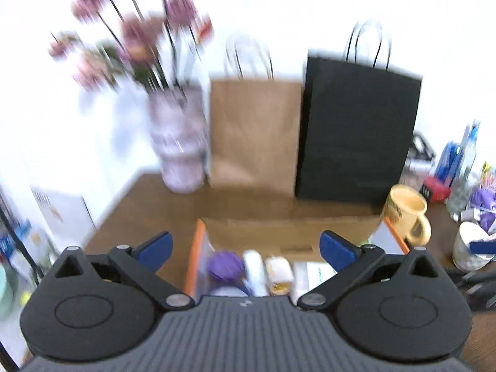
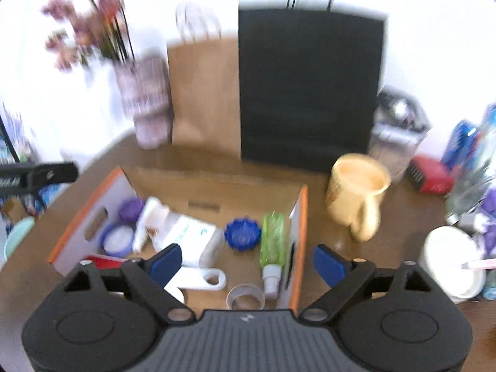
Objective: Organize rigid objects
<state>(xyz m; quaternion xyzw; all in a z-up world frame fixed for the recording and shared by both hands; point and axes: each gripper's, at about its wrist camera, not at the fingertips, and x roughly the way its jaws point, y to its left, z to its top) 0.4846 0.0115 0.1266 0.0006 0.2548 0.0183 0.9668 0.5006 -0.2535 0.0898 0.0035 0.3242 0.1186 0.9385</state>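
From the left wrist we see the left claw (image 1: pixel 246 246) spread wide, its blue pads (image 1: pixel 156 246) holding nothing. Below it an open cardboard box (image 1: pixel 288 232) with orange-edged flaps stands on the brown counter (image 1: pixel 148 204); inside lie a purple lid (image 1: pixel 224 263), a white bottle (image 1: pixel 255 266) and a few blurred small items. Along the counter's back edge, against the wall, stand a vase (image 1: pixel 179 142) of pink flowers, a brown paper bag (image 1: pixel 254 133) and a black paper bag (image 1: pixel 356 133) side by side. A yellow mug (image 1: pixel 406 210) stands just beside the box's right flap.

From the right wrist we see the right claw (image 2: pixel 248 262) also wide apart and empty, above the box's (image 2: pixel 217 186) near right part. In the box we make out a blue round lid (image 2: pixel 241 232), a green bottle (image 2: pixel 272 241) lying along the right flap, a white carton (image 2: pixel 192 235), a white flat tool (image 2: pixel 201 279) and a clear cup (image 2: pixel 245 297). The mug (image 2: pixel 356 198) stands outside, right of the box, in front of the black bag (image 2: pixel 310 86). A red box (image 2: pixel 431 173) and a white tub (image 2: pixel 449 260) sit toward the counter's right edge
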